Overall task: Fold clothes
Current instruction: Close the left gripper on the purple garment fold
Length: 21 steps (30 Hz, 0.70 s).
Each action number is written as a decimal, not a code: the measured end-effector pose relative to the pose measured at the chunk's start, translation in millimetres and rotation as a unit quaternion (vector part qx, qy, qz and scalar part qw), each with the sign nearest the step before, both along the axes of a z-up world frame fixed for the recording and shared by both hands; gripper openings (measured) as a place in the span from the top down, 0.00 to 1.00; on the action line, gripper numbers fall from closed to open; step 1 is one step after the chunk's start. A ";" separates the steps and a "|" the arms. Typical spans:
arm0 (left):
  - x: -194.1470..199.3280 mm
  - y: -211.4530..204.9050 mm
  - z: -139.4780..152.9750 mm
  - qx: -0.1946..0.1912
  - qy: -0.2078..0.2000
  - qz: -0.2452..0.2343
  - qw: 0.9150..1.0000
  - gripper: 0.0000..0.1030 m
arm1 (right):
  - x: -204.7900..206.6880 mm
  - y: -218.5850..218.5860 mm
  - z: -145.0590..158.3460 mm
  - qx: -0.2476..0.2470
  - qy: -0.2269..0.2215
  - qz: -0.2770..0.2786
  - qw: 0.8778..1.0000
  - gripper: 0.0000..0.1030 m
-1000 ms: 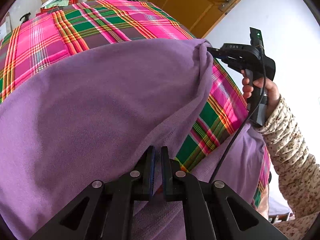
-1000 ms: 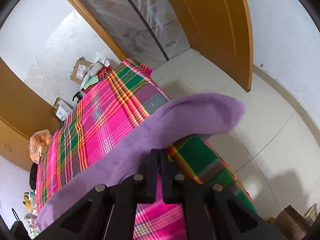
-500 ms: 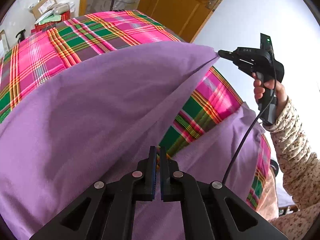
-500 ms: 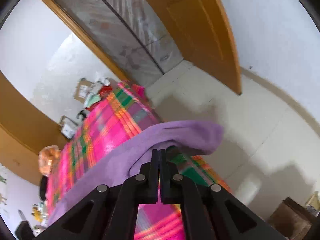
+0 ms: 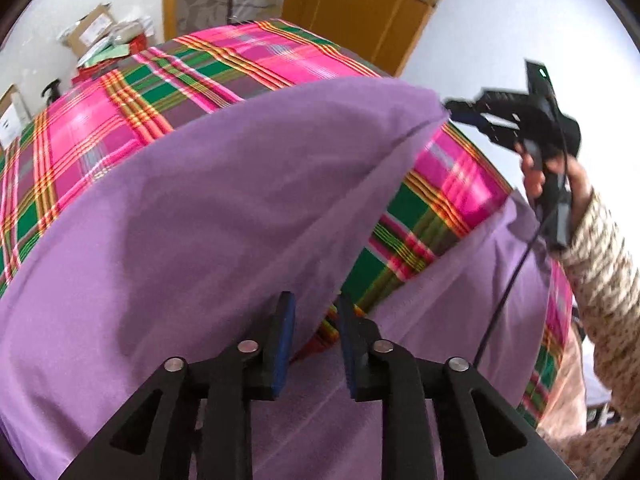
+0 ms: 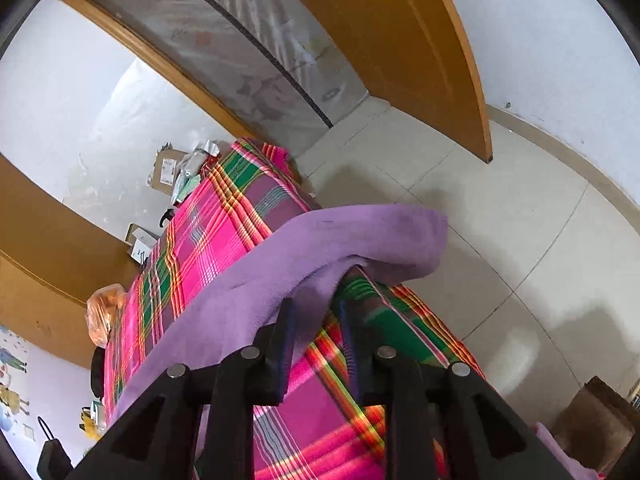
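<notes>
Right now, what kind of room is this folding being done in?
Probably a room in a home, perhaps a bedroom. A plaid cloth covers the broad surface under the purple garment, a wooden door opens onto a tiled floor, and cardboard boxes are stacked against the white wall.

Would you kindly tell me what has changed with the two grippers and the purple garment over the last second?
Both grippers had been clamped shut on the purple garment. Now the left gripper and the right gripper are opening, letting the folded edge go; cloth still lies between the fingers of each. The folded layer has spread flatter over the plaid bedspread. The bedspread and the room behind are unchanged.
</notes>
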State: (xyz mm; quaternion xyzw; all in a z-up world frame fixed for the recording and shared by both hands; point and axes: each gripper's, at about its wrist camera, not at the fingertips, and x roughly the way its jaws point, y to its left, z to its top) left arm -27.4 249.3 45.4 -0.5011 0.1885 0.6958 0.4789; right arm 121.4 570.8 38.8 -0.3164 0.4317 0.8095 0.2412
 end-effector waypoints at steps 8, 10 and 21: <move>2.1 19.6 -8.7 -0.017 0.012 -0.017 1.000 0.73 | -9.1 1.2 -2.4 0.009 -0.013 -0.003 1.000 0.78; 4.4 26.3 -10.4 -0.019 0.024 -0.025 0.999 0.71 | -9.6 1.2 -2.4 0.010 -0.014 -0.003 1.000 0.78; 21.1 42.3 -11.1 -0.045 0.101 -0.045 0.993 0.71 | -7.0 0.8 -3.7 0.010 -0.003 -0.010 1.000 0.78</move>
